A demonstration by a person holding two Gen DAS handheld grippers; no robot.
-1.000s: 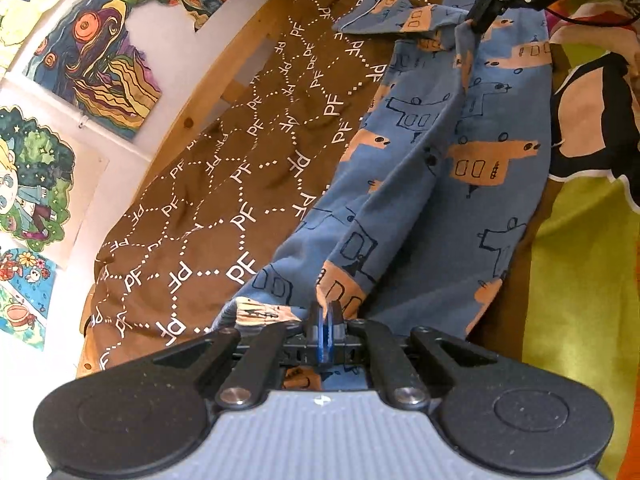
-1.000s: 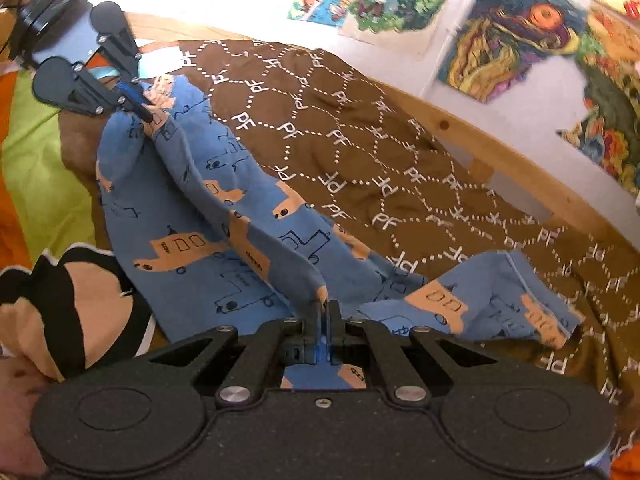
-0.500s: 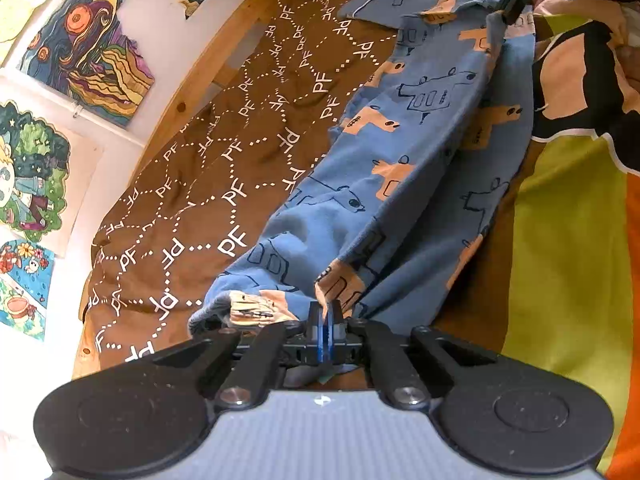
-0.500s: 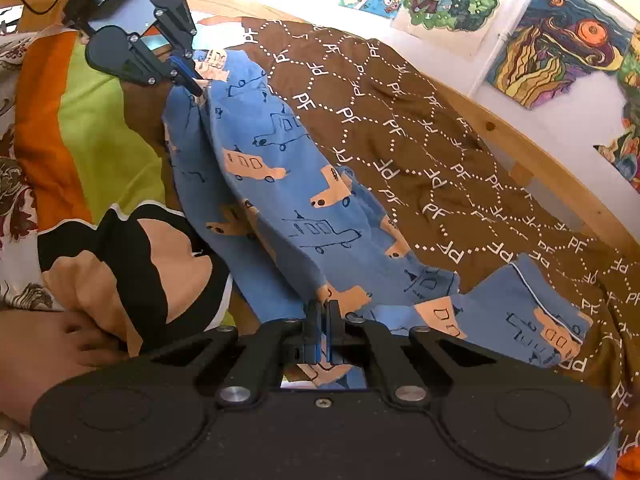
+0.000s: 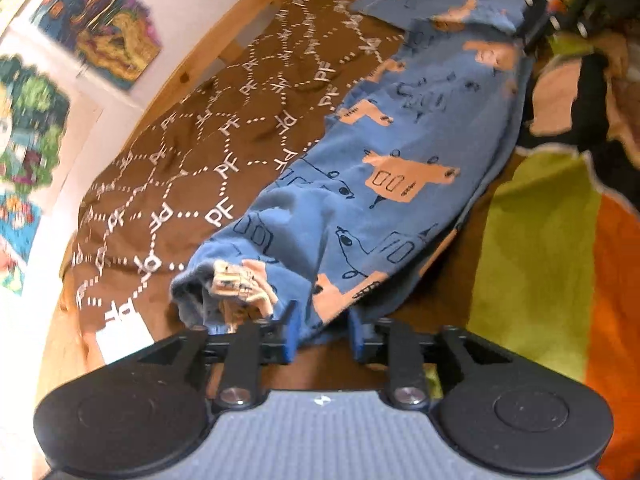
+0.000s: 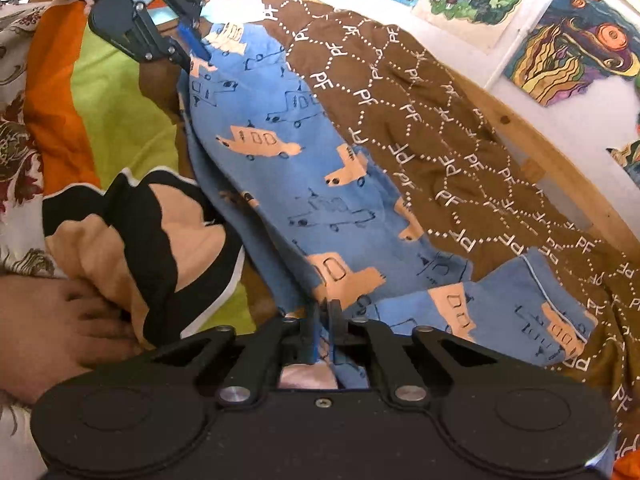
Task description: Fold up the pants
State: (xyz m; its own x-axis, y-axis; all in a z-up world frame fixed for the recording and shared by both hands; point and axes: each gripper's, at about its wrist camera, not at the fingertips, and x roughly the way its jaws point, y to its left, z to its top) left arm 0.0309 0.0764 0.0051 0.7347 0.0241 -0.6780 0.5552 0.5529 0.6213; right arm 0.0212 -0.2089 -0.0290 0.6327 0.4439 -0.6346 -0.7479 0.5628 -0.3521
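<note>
Now the blue pants (image 5: 384,184) lay stretched along the brown bedspread (image 5: 224,136).
The left gripper (image 5: 322,340) had its fingers spread wide, cloth loose between them; the right gripper (image 6: 323,330) pinched the other end, its fingers nearly closed on the fabric.

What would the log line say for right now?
task: fold pants | left gripper: open at pants end | right gripper: shut on pants | pants: stretched on brown blanket | fold: not done
</note>
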